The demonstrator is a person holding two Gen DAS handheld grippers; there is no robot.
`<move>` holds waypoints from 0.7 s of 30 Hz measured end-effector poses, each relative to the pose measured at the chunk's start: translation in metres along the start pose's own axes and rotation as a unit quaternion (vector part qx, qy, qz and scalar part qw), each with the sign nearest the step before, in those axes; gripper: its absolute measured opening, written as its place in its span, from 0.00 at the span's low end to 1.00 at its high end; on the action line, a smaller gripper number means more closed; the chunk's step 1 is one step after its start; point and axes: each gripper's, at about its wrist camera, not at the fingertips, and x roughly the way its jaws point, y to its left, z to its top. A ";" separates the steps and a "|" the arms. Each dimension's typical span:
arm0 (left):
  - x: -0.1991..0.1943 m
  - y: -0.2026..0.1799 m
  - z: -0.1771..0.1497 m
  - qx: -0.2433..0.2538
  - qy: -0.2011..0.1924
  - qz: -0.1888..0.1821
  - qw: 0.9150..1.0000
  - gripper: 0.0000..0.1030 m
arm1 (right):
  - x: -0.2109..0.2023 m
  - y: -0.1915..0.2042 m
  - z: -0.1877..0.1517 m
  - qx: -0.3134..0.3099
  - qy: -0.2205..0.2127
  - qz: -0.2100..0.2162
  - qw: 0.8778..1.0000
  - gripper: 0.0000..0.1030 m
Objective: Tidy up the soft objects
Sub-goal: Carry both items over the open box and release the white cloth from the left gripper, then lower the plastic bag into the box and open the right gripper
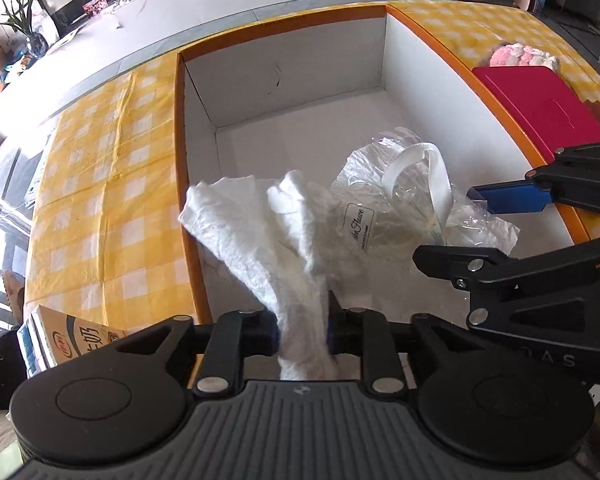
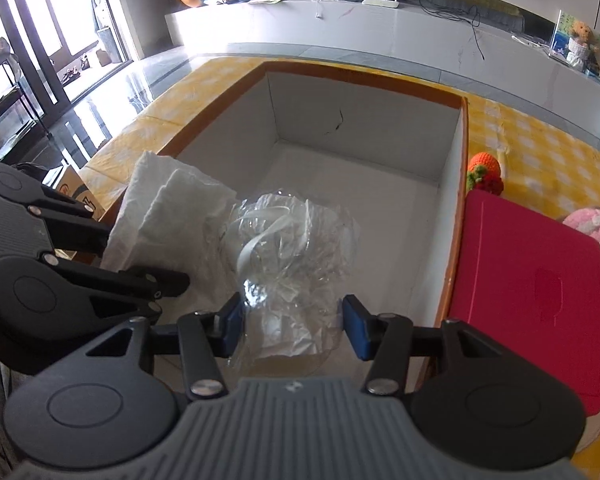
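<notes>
Left claw around a white cloth, right claw around a clear plastic bag — both over the box.

The left jaws stand narrow with the cloth bunched between them; I cannot tell if they still pinch it. The cloth drapes over the box's orange-edged left wall. The right pads touch the crinkled bag — its white ribbon handle up — which sits on the box floor. A red lid lies just beside the box, on a yellow checked tablecloth.
</notes>
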 end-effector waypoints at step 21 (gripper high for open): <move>-0.102 0.048 -0.005 -0.093 -0.155 -0.003 0.983 0.90 | 0.006 0.011 0.005 0.022 0.004 -0.006 1.000 0.51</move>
